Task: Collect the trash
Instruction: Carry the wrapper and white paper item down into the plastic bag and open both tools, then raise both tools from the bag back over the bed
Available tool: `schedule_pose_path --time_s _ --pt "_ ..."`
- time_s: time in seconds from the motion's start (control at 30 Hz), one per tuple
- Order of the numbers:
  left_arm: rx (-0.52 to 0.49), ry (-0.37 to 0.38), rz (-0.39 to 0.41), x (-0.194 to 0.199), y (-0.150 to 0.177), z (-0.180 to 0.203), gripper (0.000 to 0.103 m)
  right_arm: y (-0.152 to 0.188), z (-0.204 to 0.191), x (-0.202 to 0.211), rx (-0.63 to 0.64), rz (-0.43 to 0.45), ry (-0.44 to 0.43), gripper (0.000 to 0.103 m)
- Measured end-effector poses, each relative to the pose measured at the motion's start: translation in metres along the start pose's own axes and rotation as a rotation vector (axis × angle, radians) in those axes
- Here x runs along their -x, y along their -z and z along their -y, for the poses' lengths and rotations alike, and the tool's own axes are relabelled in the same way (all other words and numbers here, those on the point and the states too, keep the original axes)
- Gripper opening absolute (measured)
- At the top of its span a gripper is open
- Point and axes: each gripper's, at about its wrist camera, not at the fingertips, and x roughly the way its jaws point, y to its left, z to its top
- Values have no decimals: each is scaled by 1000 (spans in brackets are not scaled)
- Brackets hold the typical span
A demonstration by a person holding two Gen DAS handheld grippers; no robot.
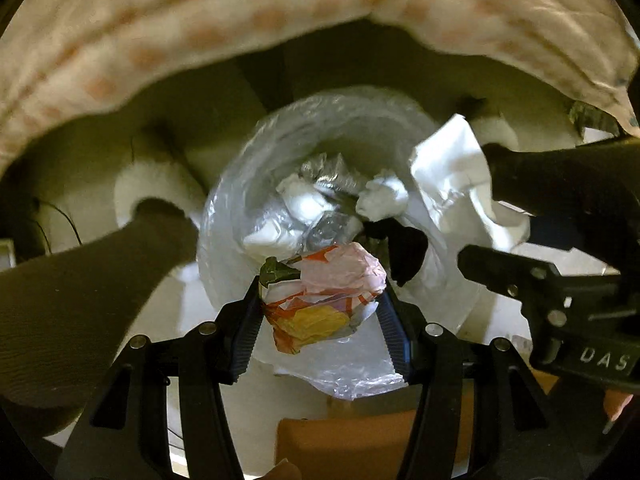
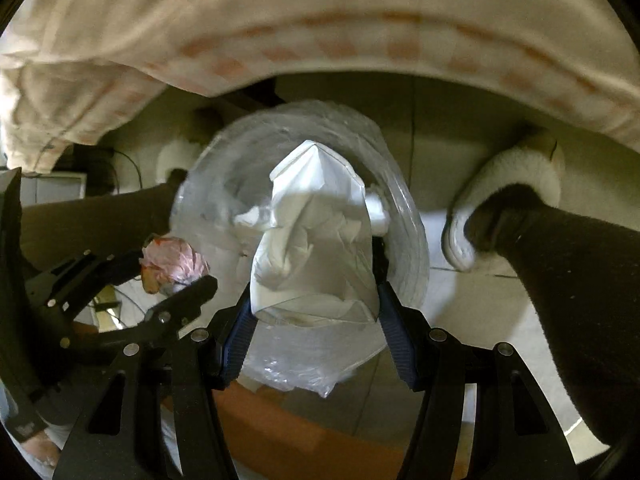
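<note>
Wrapper (image 1: 320,300), crumpled: pink, orange-striped and yellow paper with a scrap of green at one corner, balled into a loose lump. It sits between the fingers (image 1: 246,320) of the left gripper (image 1: 318,312), both ribbed pads pressed against its sides, so the grasp is closed on it. Most of the lump stands out past the fingertips, toward the bin mouth beyond.

Paper (image 2: 316,240), white: a large creased sheet or bag, folded into a rough cone with its peak pointing away from the fingers. Its wide lower end is clamped between the fingers (image 2: 394,332) of the right gripper (image 2: 316,312); the rest rises well beyond the fingertips.

Bin liner (image 1: 224,208), clear plastic, wrinkled, its round mouth open directly beyond both sets of fingers. Inside lie white crumpled tissues (image 1: 300,204) and a piece of silvery foil (image 1: 324,168), well past the fingertips.

Both held items hang over the liner's opening, the wrapper just beside the white paper; from the right wrist view the wrapper shows to the left of the right gripper's fingers.

Surroundings: a person's dark trouser leg (image 2: 560,280) and white slipper (image 2: 508,184) on the pale floor (image 2: 480,308), to either side of the bin; cream fabric with faded orange checks (image 1: 200,20) hangs beyond.
</note>
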Motion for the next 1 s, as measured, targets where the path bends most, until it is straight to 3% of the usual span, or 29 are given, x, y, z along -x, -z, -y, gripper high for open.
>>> schedule_pose_path --time_s 0.27,0.5,0.57,0.6,0.67,0.77,1.0 --pt "68 34 -93 -35 -10 -12 56 -14 8 -24 -29 -46 13 56" --pt "74 10 -143 -51 -16 -14 57 -20 13 -29 -47 -51 24 56" --pt "75 7 -152 -54 -16 -15 61 -21 14 -31 -49 -52 32 56" --pt "77 8 -153 -54 -16 -16 69 -21 14 -31 -49 -54 34 59" --pt "76 9 -149 -54 -17 -16 78 -22 14 -32 -47 -51 46 71" --pt "73 1 -137 -51 -16 -16 93 -22 16 -30 -54 -39 53 80" --pt "61 -15 -115 -43 -12 -14 97 -18 19 -23 -67 -15 73 86"
